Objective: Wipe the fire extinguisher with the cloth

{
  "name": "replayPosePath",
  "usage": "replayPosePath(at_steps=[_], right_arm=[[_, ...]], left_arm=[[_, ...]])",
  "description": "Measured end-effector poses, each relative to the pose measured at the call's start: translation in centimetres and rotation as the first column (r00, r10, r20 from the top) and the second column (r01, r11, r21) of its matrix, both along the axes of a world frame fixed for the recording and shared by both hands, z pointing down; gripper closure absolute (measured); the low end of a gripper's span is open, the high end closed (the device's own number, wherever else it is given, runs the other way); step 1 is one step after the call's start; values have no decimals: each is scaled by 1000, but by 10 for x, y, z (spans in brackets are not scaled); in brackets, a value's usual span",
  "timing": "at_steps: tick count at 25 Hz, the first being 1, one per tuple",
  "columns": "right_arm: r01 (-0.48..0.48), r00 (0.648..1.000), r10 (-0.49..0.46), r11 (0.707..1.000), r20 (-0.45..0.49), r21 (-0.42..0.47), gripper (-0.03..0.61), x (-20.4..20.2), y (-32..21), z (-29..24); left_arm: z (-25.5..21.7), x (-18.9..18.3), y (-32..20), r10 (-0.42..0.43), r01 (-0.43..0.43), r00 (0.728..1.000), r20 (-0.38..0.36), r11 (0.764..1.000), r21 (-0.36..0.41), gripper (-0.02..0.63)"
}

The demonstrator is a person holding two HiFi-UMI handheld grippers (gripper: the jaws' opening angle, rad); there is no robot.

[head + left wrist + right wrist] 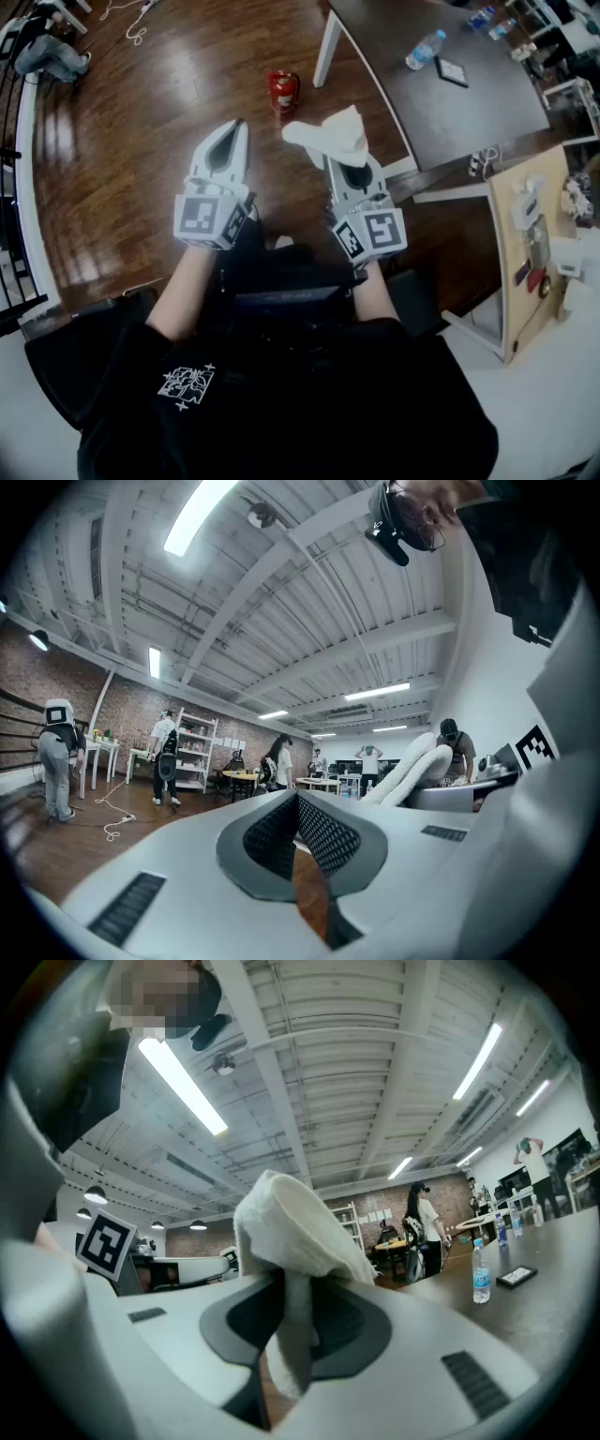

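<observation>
A small red fire extinguisher (282, 90) stands upright on the wooden floor, ahead of both grippers. My right gripper (349, 165) is shut on a white cloth (333, 138), which sticks out past its tips toward the extinguisher without touching it. In the right gripper view the cloth (286, 1241) is pinched between the dark pads and flops over them. My left gripper (228, 139) is shut with nothing in it, left of the cloth and short of the extinguisher. In the left gripper view (298, 832) its pads meet and the cloth (412, 766) shows at the right.
A dark table (441, 89) with a white leg (325, 49) stands right of the extinguisher, carrying a water bottle (424, 49) and a phone (451, 70). A wooden board with fittings (534, 244) leans at the right. A cable (136, 23) lies far off on the floor.
</observation>
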State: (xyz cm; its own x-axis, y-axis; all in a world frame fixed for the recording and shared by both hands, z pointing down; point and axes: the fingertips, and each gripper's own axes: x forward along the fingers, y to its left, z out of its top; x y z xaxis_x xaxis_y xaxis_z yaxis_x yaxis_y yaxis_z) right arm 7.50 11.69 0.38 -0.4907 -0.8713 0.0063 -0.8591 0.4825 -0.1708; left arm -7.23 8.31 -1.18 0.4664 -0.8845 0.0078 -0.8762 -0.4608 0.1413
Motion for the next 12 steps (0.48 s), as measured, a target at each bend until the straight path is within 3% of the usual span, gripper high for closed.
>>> replayPosePath(at_steps=[6, 12], right_arm=[[2, 1000, -2, 1000, -13, -11, 488, 4, -53, 20], [-26, 999, 26, 999, -23, -39, 486, 14, -144, 87]], left_arm=[[24, -1, -56, 19, -19, 1000, -4, 1000, -3, 614], [80, 4, -144, 65, -65, 998, 10, 998, -18, 614]])
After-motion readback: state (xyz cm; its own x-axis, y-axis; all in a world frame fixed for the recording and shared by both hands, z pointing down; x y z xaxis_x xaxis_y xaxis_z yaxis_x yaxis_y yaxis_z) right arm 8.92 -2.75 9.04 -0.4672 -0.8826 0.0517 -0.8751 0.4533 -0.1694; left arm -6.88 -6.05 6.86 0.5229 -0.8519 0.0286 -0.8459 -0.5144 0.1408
